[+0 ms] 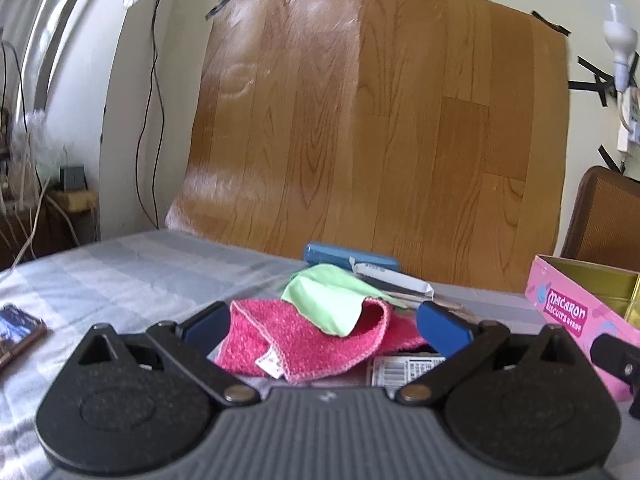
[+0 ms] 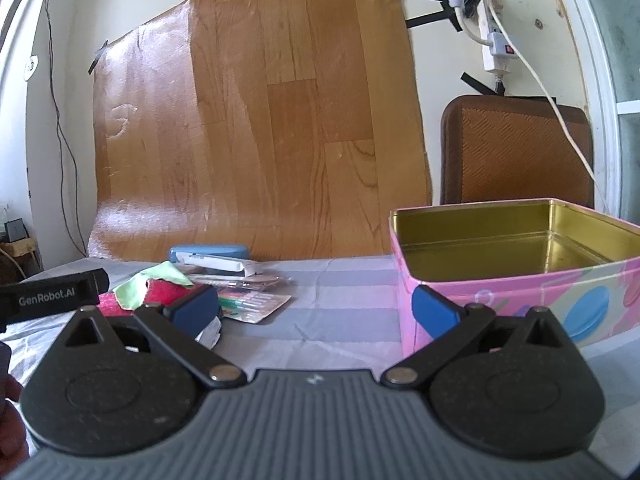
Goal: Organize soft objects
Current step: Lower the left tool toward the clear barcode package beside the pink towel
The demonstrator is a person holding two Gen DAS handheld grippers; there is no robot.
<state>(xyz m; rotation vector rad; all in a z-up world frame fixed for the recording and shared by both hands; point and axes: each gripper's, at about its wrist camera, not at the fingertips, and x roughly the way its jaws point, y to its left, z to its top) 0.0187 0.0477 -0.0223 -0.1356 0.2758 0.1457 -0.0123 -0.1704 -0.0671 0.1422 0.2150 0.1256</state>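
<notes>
While spread wide and empty, left claw (image 1: 324,322) astride pink cloth (image 1: 304,344), right claw (image 2: 316,308) beside tin (image 2: 520,280).

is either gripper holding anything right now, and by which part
Nothing is held. The left gripper is open, its fingers either side of the pink cloth but not closed on it. The right gripper is open over bare tablecloth.

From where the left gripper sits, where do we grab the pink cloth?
Take the pink cloth at its raised folded edge, coming straight ahead and low with the open left gripper. That fold stands off the bed; the green cloth drapes its far side.
</notes>
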